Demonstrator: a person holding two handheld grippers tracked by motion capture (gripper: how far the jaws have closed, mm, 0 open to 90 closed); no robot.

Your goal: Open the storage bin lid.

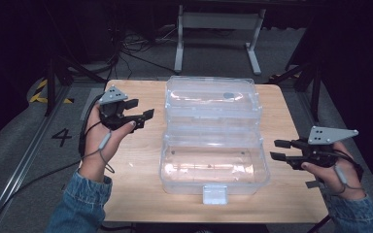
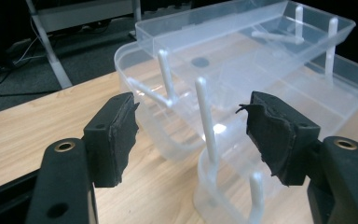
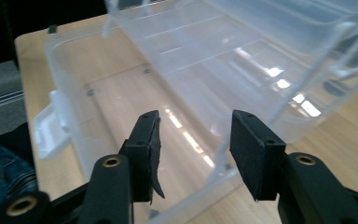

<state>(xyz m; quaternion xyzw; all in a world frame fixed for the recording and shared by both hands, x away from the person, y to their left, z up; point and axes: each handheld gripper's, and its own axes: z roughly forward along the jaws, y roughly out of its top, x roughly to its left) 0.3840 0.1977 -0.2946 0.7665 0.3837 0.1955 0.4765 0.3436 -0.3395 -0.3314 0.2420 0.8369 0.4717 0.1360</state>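
Two pairs of black jaws stand apart with nothing between their pads: the left gripper [image 1: 138, 116], left of centre in the high view, and the right gripper [image 1: 282, 149], at the right edge of the table, each point inward at a clear plastic box [image 1: 212, 141]. In the left gripper view the torn foam pads [image 2: 114, 135] frame empty air, with white hinge arms of the box rising just beyond them; in the right gripper view the pads [image 3: 147, 149] hang above the near wall of the lower bin, touching nothing.

Centre frame, the box lies opened out on the wooden table [image 1: 136, 160]: a deep lower bin toward the bottom of the picture, with a white latch [image 1: 214, 194] at its front edge, and an upper tray swung back toward the top of the frame on thin arms. A dark round spot [image 1: 228, 95] shows in the upper tray; whether it is an object or a mark on the plastic is hard to tell.

Judging by the spread tiers and the released jaws, the opening step looks finished and both hands stand clear. A next move would call for bringing one gripper back to a rim or an arm and closing squarely on the thin, slippery plastic, with the other steadying the bin.
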